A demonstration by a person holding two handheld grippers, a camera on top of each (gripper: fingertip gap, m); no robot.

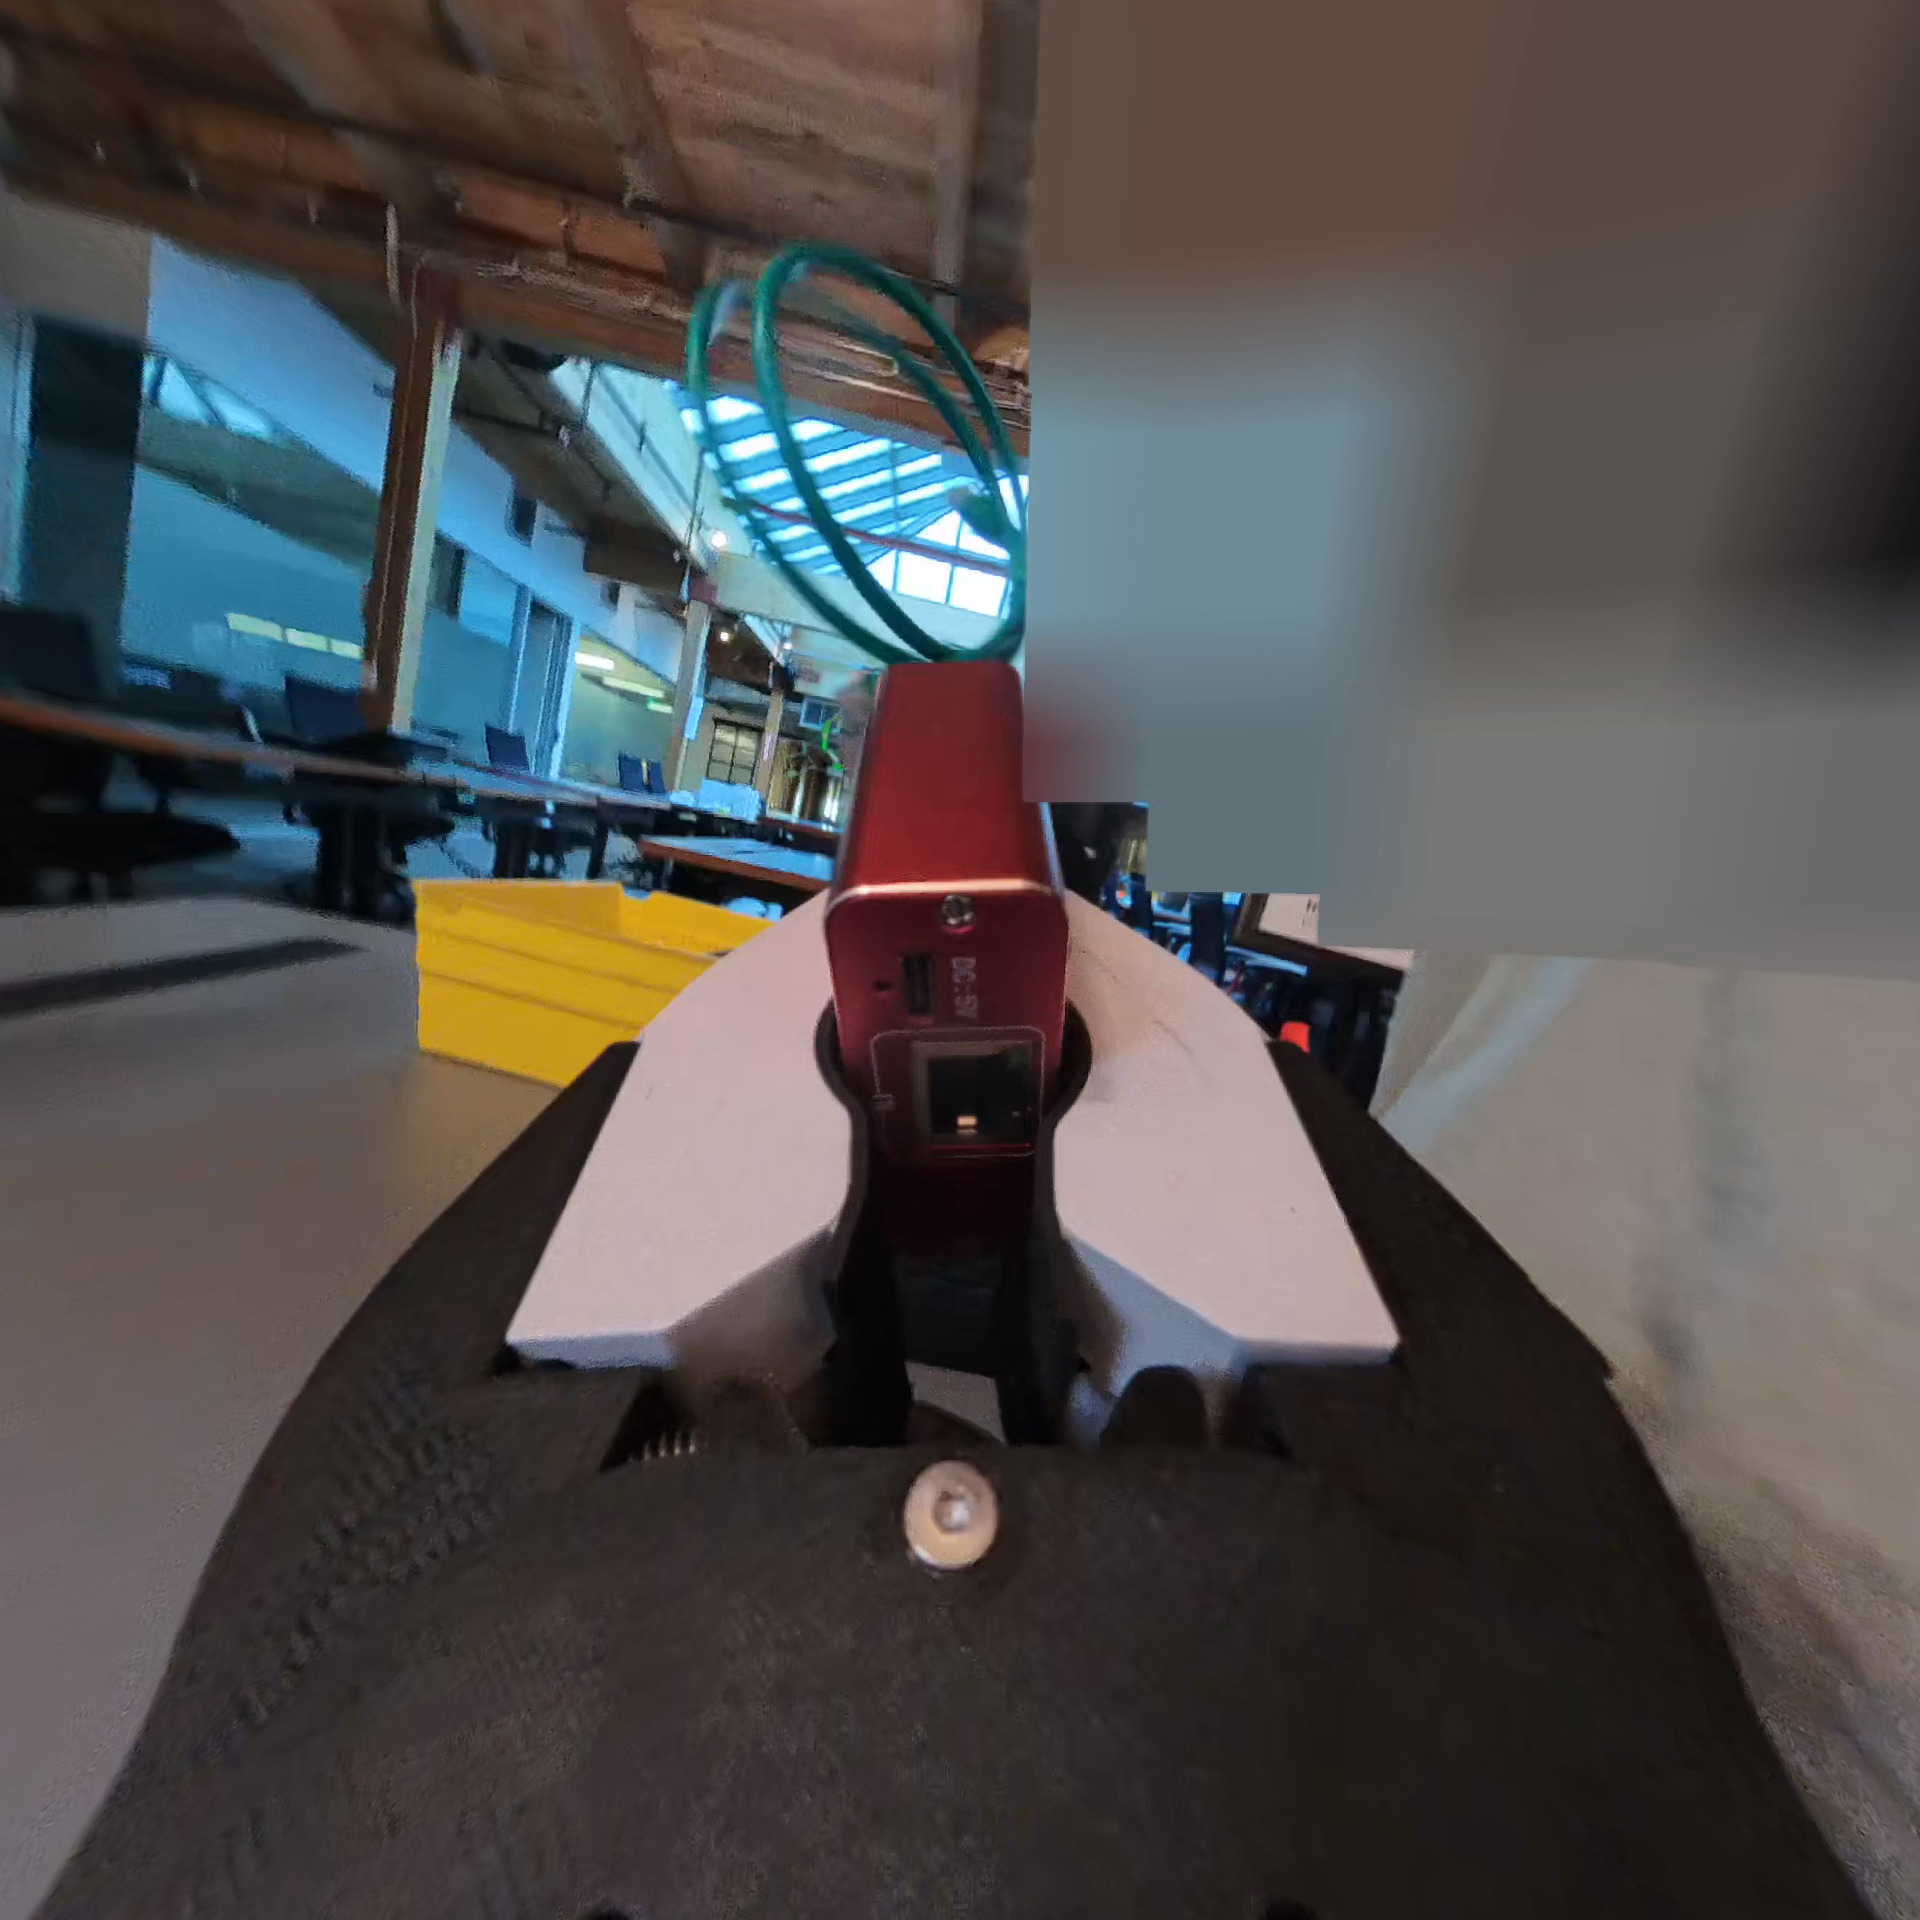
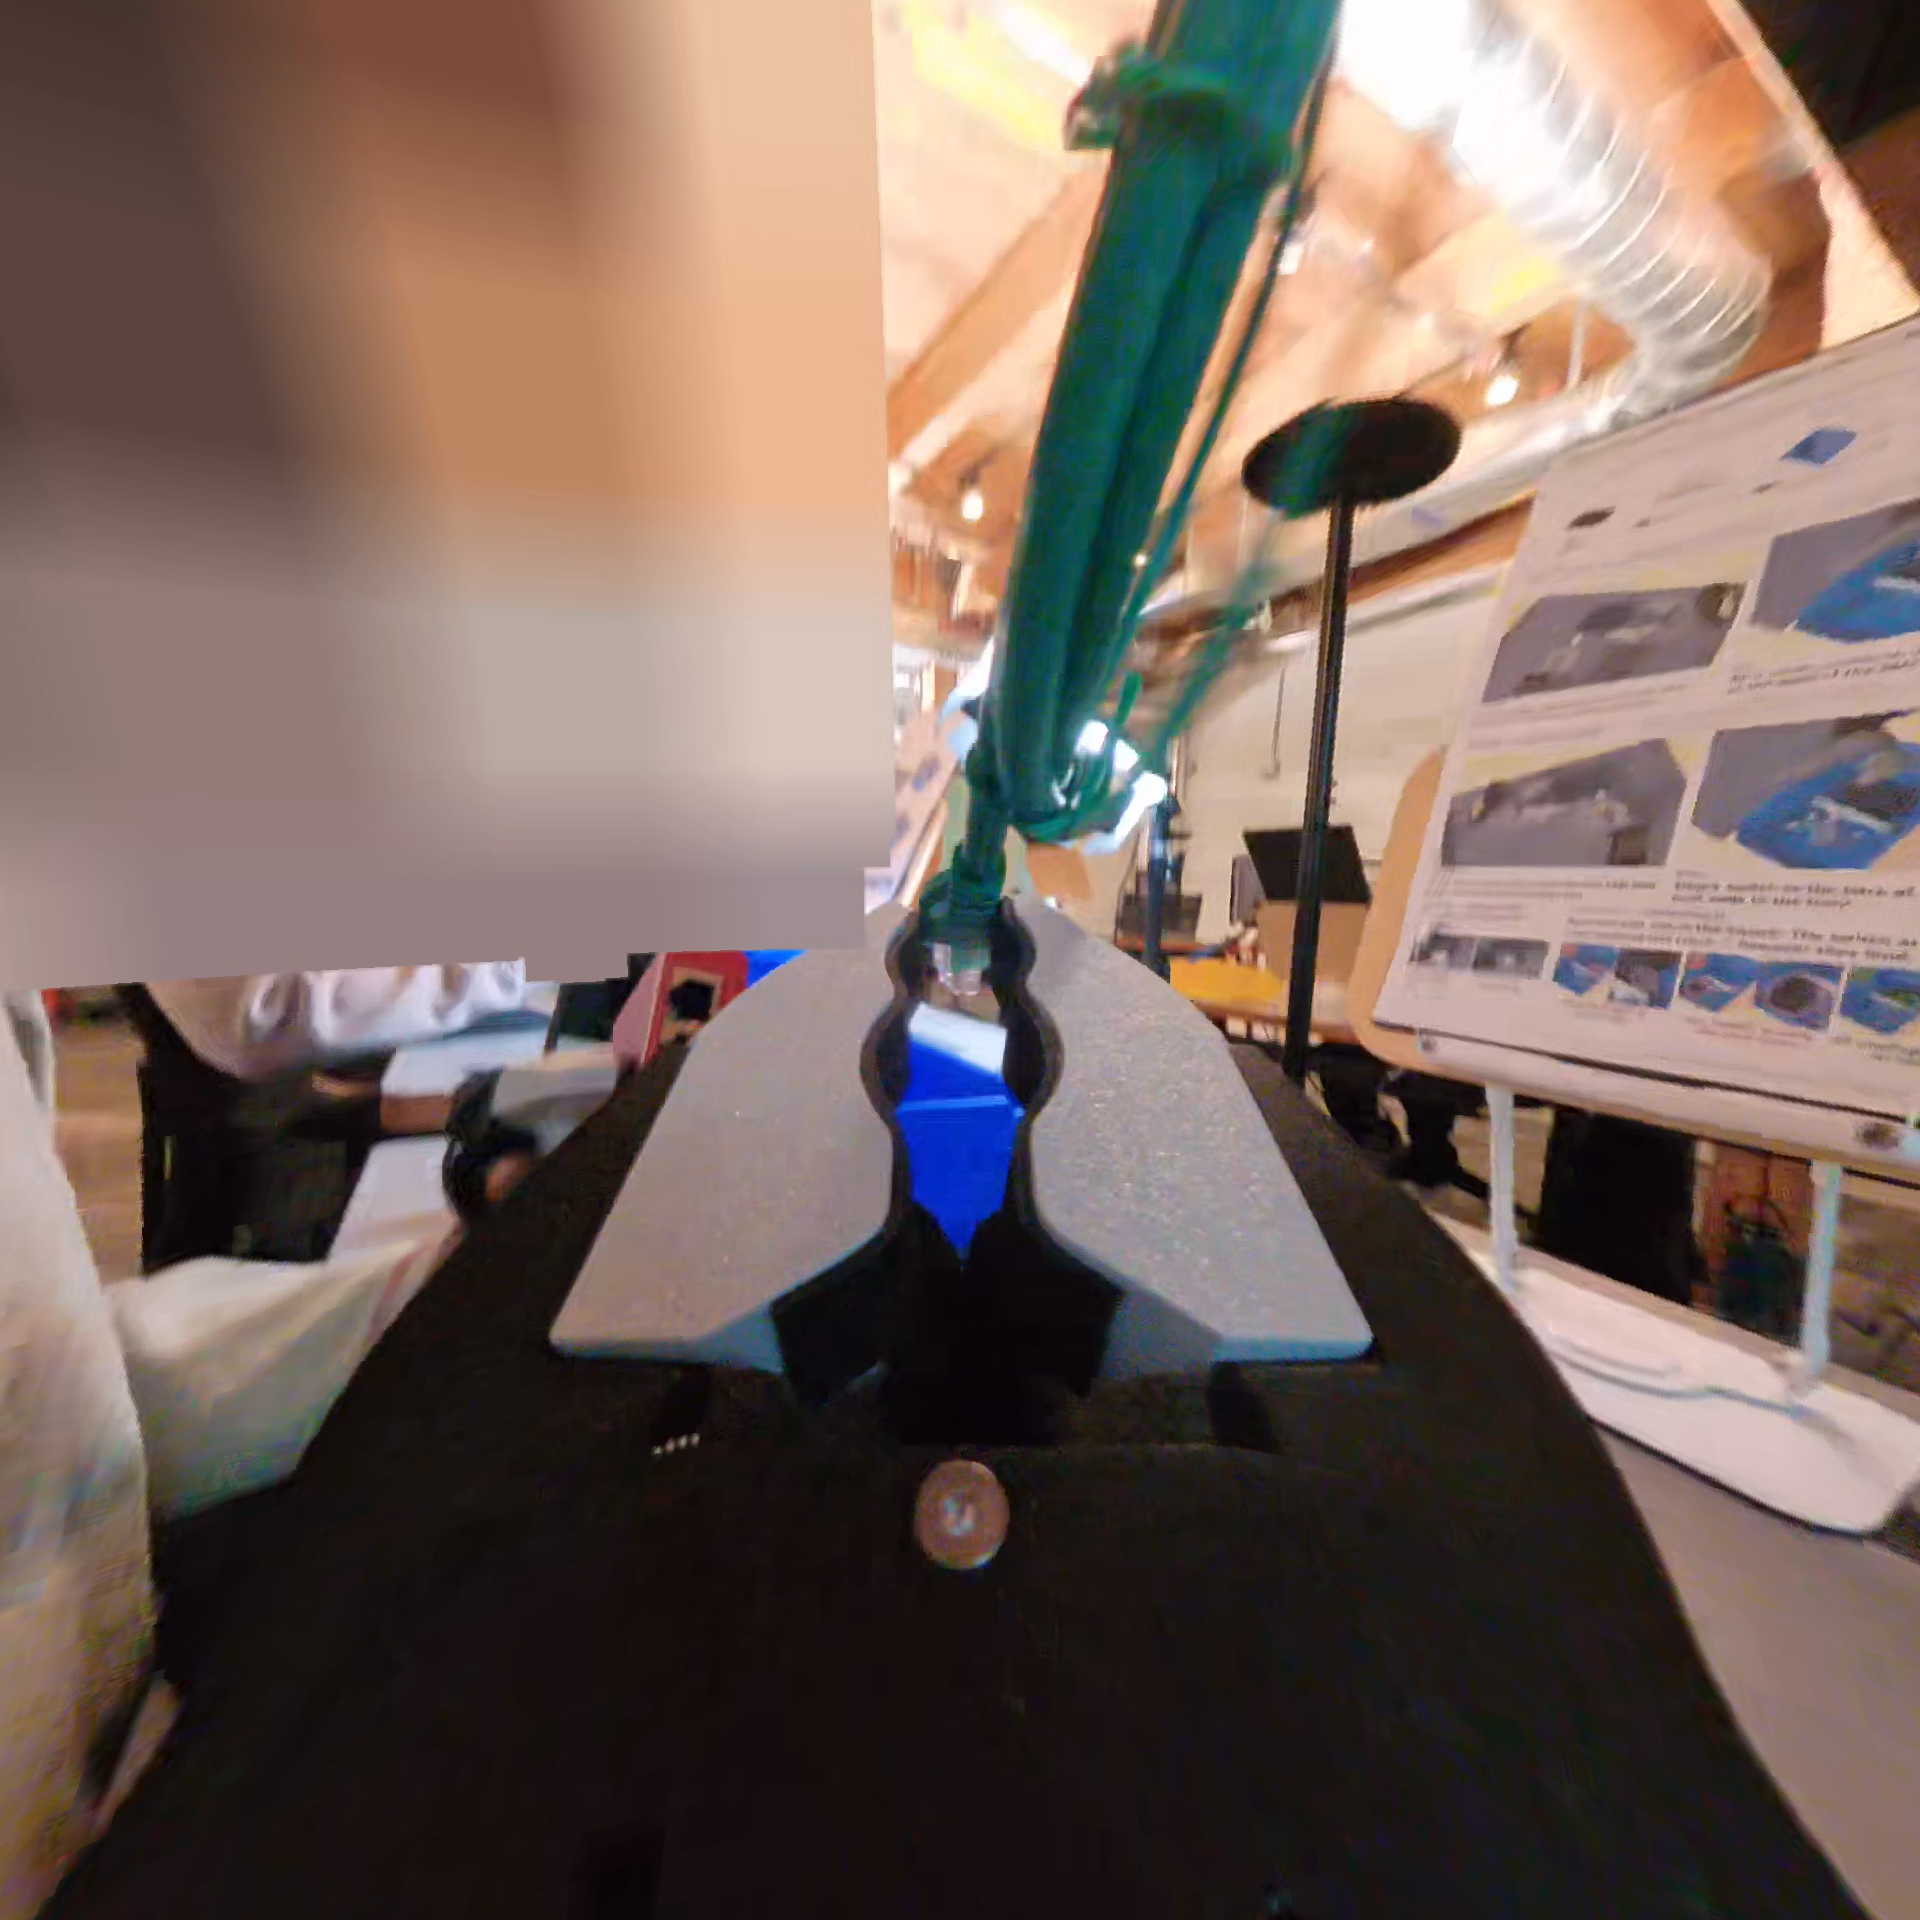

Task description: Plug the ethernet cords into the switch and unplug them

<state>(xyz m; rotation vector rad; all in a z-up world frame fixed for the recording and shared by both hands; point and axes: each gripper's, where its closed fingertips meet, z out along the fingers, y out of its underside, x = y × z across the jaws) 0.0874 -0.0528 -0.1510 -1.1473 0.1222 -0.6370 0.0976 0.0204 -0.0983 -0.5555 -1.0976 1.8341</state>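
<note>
Your left gripper (image 1: pixel 951 1039), its 2 pale grey fingers (image 1: pixel 727 1143) on a black textured body, is raised off the table and clamps a small red metal switch box (image 1: pixel 940 831) standing upright between them. Your right gripper (image 2: pixel 958 987), of the same build, tilts upward and pinches the clear plug of a green ethernet cord (image 2: pixel 1101 468) at its fingertips.

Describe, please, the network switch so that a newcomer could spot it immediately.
Start at the left gripper, raised above the pale table. Clamped between its white fingers stands the small red metal box, one port facing the camera; the yellow plastic bin behind it lacks ports.
</note>
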